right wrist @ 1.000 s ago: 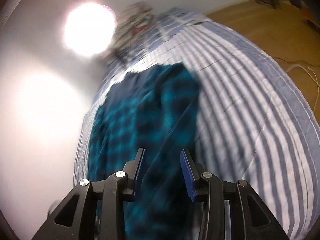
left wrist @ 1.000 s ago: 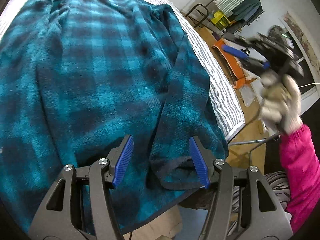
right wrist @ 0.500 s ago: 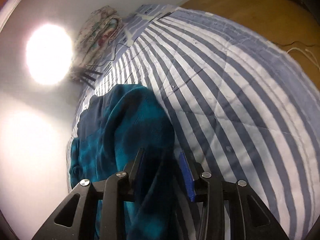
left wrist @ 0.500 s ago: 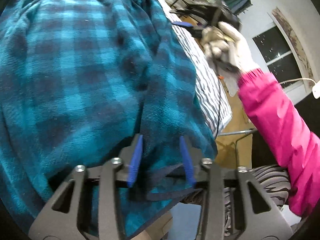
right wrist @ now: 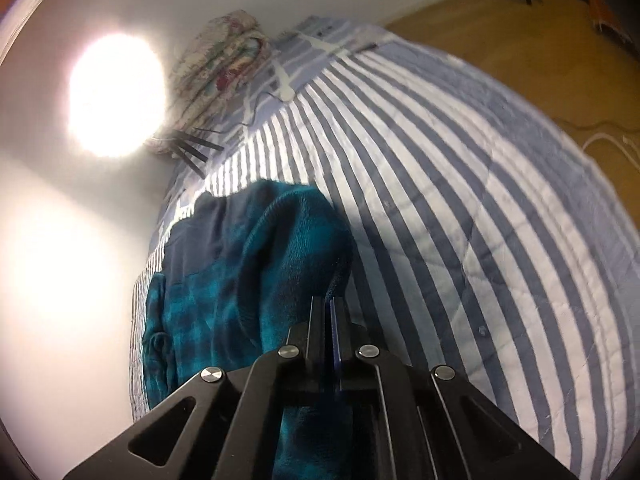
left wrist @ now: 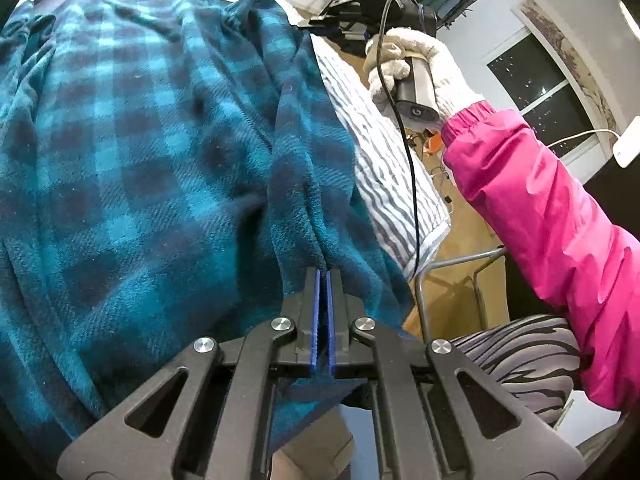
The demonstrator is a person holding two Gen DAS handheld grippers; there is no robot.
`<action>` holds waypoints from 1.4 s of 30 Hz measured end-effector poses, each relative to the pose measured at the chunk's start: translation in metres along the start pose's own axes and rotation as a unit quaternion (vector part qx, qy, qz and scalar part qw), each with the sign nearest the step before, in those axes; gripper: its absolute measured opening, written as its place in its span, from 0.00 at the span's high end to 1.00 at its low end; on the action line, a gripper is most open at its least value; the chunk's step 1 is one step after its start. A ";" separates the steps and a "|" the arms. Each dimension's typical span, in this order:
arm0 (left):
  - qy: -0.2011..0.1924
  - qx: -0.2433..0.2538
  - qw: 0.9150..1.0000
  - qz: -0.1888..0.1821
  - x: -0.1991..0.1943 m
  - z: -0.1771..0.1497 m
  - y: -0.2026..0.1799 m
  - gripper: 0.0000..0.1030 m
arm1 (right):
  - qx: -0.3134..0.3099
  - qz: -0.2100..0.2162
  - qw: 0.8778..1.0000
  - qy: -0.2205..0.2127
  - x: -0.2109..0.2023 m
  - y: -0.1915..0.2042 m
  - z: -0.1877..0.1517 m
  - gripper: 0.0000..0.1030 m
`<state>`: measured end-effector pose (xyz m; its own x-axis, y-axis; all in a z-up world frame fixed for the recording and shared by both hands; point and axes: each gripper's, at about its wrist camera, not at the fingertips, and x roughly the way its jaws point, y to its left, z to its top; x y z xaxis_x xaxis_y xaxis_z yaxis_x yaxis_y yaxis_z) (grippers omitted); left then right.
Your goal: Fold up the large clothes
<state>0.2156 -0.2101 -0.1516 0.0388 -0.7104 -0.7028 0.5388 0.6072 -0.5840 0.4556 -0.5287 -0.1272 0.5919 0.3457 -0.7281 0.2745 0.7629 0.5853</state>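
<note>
Teal-and-navy checked fleece garment point(left wrist: 152, 152) spread on the blue-and-white striped bed point(right wrist: 460, 200).
Left gripper point(left wrist: 322, 280) and right gripper point(right wrist: 326, 308) have each just closed, pinching its fabric.

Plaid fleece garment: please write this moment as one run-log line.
left hand-held gripper: shut on plaid fleece garment | right hand-held gripper: shut on its edge | striped bedcover: under garment
</note>
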 end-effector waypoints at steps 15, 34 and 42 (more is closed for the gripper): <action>-0.008 -0.032 0.999 -0.013 -0.002 -0.015 0.021 1.00 | -0.199 -0.035 0.979 -0.010 0.026 0.164 -0.010 1.00; 0.011 -0.069 0.997 0.015 0.005 -0.035 0.052 0.99 | -0.245 -0.038 0.968 0.047 0.042 0.176 -0.048 0.76; -0.020 -0.091 0.996 0.012 -0.023 -0.044 0.062 0.60 | -0.183 0.003 0.982 0.052 -0.107 0.110 -0.125 0.68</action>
<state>0.2109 -0.1404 -0.1889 0.0860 -0.7066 -0.7023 0.3758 0.6759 -0.6340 0.3276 -0.4138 -0.0293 0.5065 0.3898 -0.7691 -0.0300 0.8994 0.4361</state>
